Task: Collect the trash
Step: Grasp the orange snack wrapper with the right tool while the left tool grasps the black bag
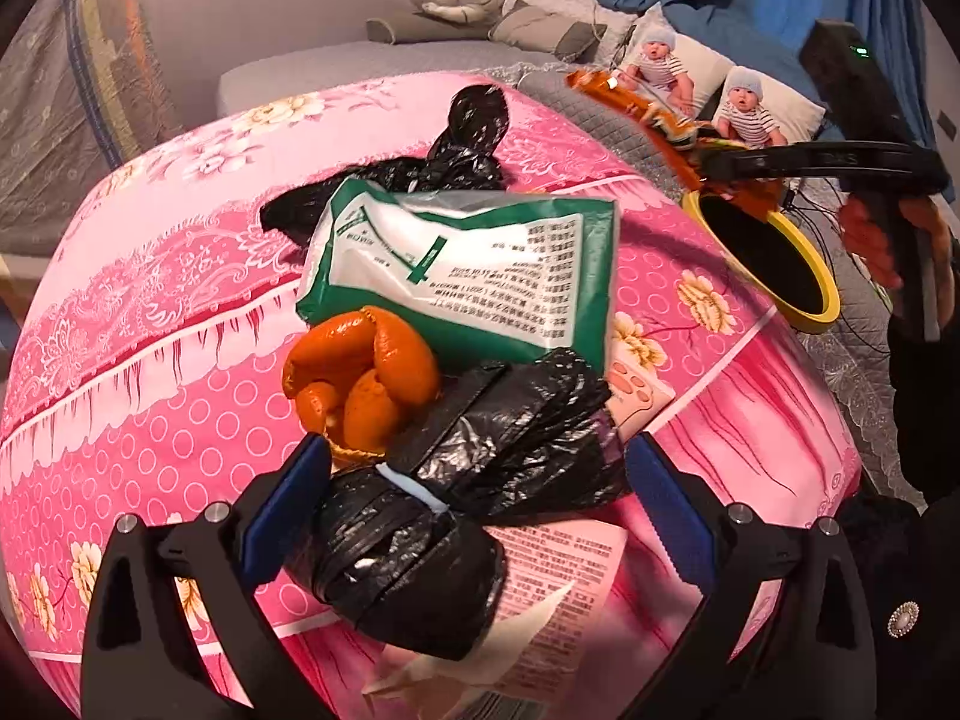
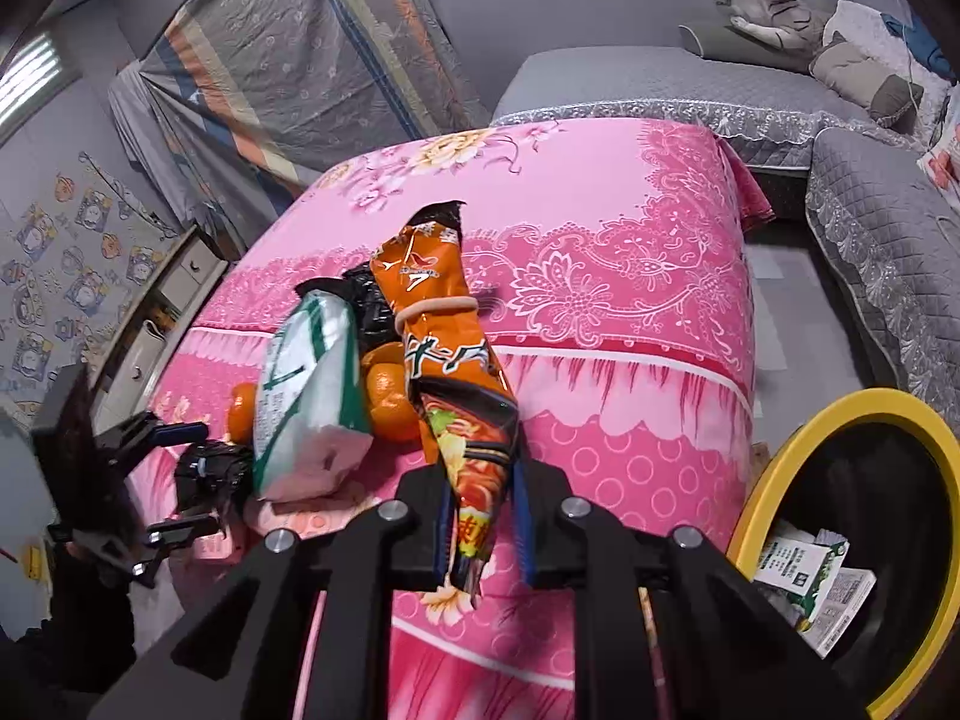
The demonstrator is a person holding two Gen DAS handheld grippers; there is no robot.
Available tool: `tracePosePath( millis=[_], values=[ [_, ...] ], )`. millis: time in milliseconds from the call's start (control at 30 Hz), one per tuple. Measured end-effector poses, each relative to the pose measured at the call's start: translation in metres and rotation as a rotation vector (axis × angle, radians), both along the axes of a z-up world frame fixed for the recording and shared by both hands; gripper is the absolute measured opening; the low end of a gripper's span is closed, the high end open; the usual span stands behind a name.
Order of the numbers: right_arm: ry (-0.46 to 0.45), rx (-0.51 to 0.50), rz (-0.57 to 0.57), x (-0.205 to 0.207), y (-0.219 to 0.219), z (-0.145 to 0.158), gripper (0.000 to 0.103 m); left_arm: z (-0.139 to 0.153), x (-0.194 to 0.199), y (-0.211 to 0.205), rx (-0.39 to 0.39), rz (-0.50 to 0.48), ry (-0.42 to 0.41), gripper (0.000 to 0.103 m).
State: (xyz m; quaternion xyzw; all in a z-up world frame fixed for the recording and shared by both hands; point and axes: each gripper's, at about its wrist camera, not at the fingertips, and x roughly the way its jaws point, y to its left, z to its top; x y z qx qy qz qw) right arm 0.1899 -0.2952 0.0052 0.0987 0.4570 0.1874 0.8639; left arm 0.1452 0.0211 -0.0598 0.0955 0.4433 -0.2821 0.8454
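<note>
Both wrist views steeply down; shared bedspread [image 1: 150,324]

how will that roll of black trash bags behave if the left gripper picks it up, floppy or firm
Probably firm at its core: the roll of black trash bags looks tightly wound, with a pale band around it. Its loose end is crumpled and would likely flop. The glossy film may be slippery between the left gripper's open pads, and it looks light.

**Pink floral bed with a heap of rubbish**

The bed [image 2: 630,240] wears a pink flowered cover. On it lies a green-and-white packet [image 1: 474,276]. Touching the packet's near edge sit orange peel [image 1: 360,372] and a rolled black plastic bag [image 1: 456,480]; behind the packet, a crumpled black bag [image 1: 456,156]; beside it, a small pink card [image 1: 639,396].
</note>
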Motion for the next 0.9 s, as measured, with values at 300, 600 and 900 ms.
tracePosePath(
  millis=[300,600,900],
  values=[
    [0.004,0.028,0.001,-0.007,0.000,0.002,0.015,-0.009,0.006,0.017,0.029,0.040,0.050,0.068],
    [0.000,0.036,0.000,-0.014,0.003,0.006,0.015,-0.007,0.010,0.037,-0.017,0.093,0.053,0.031],
    [-0.023,0.074,0.004,-0.031,-0.002,0.018,0.015,0.023,-0.024,0.063,-0.111,0.123,-0.043,0.029]
  ],
)
